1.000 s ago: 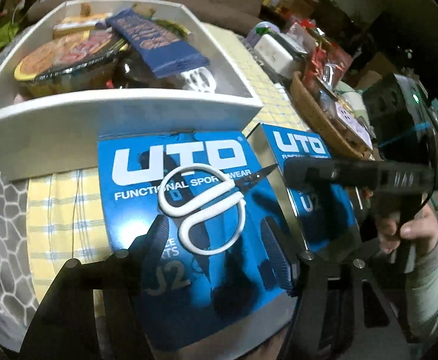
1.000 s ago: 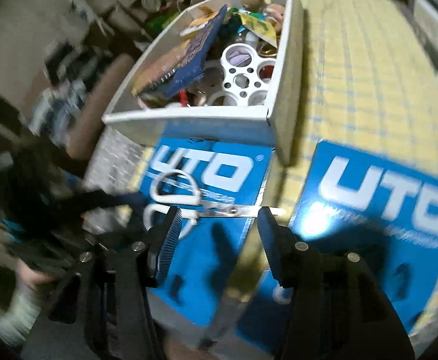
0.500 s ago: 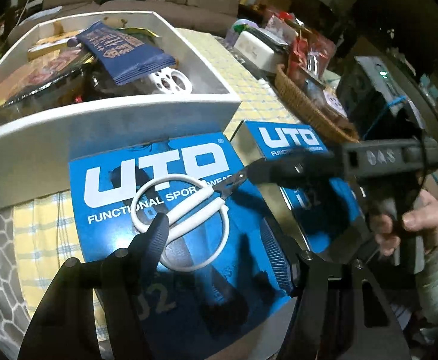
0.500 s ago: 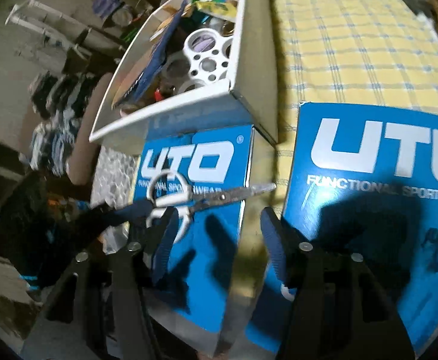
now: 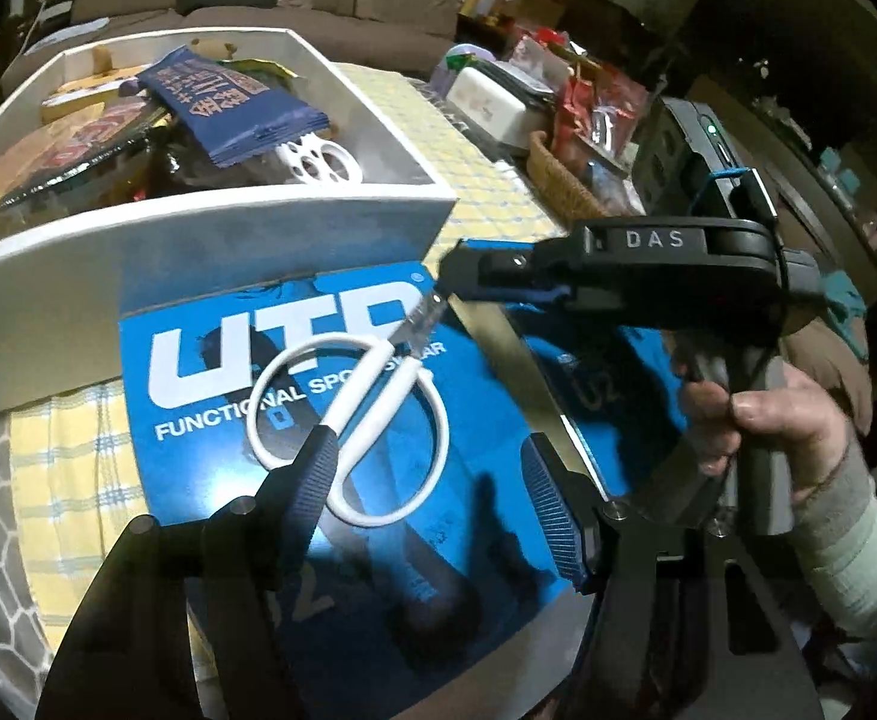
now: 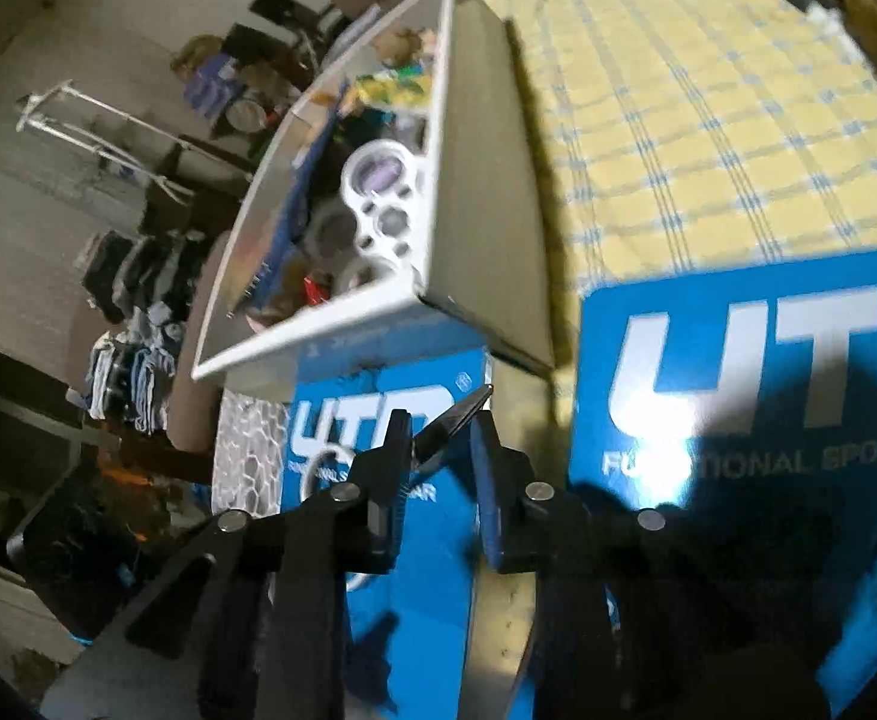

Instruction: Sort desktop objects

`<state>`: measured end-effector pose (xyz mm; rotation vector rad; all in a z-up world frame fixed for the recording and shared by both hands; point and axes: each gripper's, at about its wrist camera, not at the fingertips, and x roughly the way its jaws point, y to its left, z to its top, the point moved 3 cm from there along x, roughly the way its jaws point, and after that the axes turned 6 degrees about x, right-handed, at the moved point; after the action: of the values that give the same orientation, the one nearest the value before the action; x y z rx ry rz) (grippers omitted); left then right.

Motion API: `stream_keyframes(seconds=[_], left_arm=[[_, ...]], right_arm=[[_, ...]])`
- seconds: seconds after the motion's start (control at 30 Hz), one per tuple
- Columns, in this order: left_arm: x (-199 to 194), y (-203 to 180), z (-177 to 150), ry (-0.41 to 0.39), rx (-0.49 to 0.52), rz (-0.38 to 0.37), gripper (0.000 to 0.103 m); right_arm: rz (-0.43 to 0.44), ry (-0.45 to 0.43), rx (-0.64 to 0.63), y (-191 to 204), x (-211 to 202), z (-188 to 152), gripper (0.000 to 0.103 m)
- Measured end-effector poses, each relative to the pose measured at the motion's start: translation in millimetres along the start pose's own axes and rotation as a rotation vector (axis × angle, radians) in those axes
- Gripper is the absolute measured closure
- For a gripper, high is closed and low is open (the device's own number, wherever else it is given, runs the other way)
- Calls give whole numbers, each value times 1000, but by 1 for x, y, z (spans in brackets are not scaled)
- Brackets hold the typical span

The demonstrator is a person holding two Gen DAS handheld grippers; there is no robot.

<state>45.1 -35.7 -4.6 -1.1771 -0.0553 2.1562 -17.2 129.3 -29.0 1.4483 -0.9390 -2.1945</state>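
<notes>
Right gripper closing on scissors blade; left gripper open over handles.
Scissors [image 5: 359, 420] lay on a blue box [image 5: 210, 372] at the counter's near edge, just in front of the white bin [image 5: 198, 240]. Right gripper [image 6: 438, 450] had its jaws closing with the blade tip between them; whether the pads pressed on it could not be told. Left gripper [image 5: 432, 480] stood about half open, holding nothing, one fingertip [image 5: 312, 468] over a handle loop. A second blue box [image 6: 738, 360] lay beside on the yellow checked cloth [image 6: 708, 120].

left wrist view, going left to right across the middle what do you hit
yellow checked cloth → white-handled scissors on the blue UTO box → right tongs, closing on the blade tips → person's hand
</notes>
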Motion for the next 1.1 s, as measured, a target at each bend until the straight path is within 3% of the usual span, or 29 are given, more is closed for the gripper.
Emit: stream_keyframes(seconds=[0.23, 0.37, 0.6, 0.77, 0.93, 1.1], left_arm=[[-1, -4, 0, -11, -5, -75, 37], [-2, -1, 2, -21, -18, -93, 37], [0, -2, 2, -20, -9, -105, 37], [-3, -2, 6, -40, -15, -101, 37], [19, -5, 17, 30, -21, -66, 37], [27, -7, 33, 10, -27, -25, 37]], right_arm=[[179, -43, -21, 15, -4, 6, 84], [271, 44, -84, 33, 3, -2, 83], [281, 108, -65, 31, 23, -5, 83], [340, 92, -72, 36, 16, -6, 83], [373, 75, -155, 62, 1, -1, 84], [273, 107, -224, 82, 14, 2, 84]])
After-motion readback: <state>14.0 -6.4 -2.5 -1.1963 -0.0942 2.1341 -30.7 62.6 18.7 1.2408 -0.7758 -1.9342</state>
